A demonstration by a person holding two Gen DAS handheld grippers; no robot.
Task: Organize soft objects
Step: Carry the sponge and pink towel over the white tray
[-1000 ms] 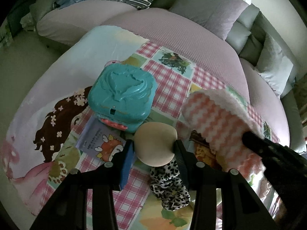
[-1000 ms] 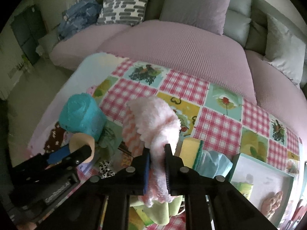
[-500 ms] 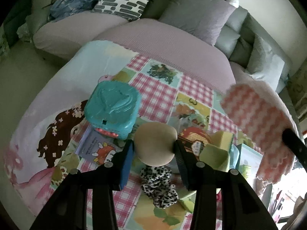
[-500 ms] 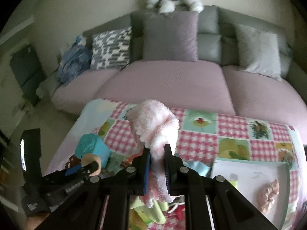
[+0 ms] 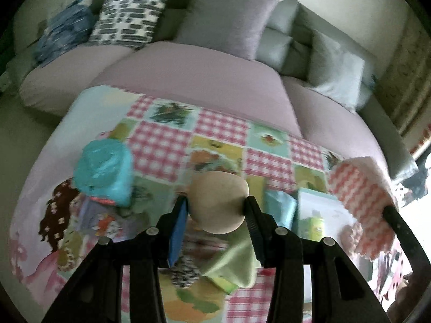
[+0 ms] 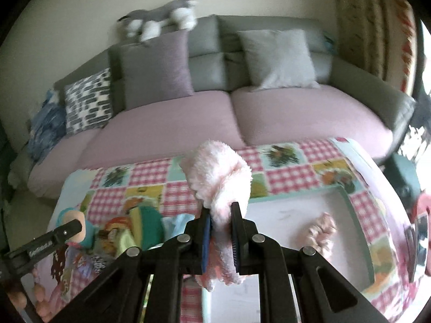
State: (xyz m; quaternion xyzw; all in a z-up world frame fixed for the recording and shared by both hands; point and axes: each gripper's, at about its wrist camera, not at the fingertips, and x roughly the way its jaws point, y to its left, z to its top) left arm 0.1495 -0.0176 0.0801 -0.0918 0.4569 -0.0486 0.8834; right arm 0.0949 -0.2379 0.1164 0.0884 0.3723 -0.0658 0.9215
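The left gripper (image 5: 217, 207) was clamped on one round beige foam puff (image 5: 218, 204), pinched between its two fingers at the centre of the left wrist view and held above the patchwork-printed cloth (image 5: 221, 129) spread over the table. The right gripper (image 6: 221, 222) was closed on one fluffy pink towel with a zigzag-patterned back (image 6: 219, 177), which stood up from the jaws and also hung below them in the middle of the right wrist view. The same towel appeared at the right edge of the left wrist view, zigzag side showing.

One white tray with a teal rim (image 6: 291, 210) lay in the lower right of the right wrist view, just behind the towel, and one pale pink scrunchie (image 6: 320, 231) rested inside it towards its right side.

In the left half of the left wrist view one teal plastic-looking case (image 5: 105, 171) sat on the cloth. Below the puff lay one light green cloth (image 5: 234, 263) and one black-and-white spotted scrunchie (image 5: 186, 269), both blurred.

Across the top of both views ran a grey sofa with mauve seat covers (image 6: 188, 123). Three cushions were countable in the right wrist view: one patterned black-and-white (image 6: 89, 99), one purple-grey (image 6: 156, 67), and one pale grey (image 6: 280, 56). One grey-and-white plush animal (image 6: 161, 18) lay on the sofa back.
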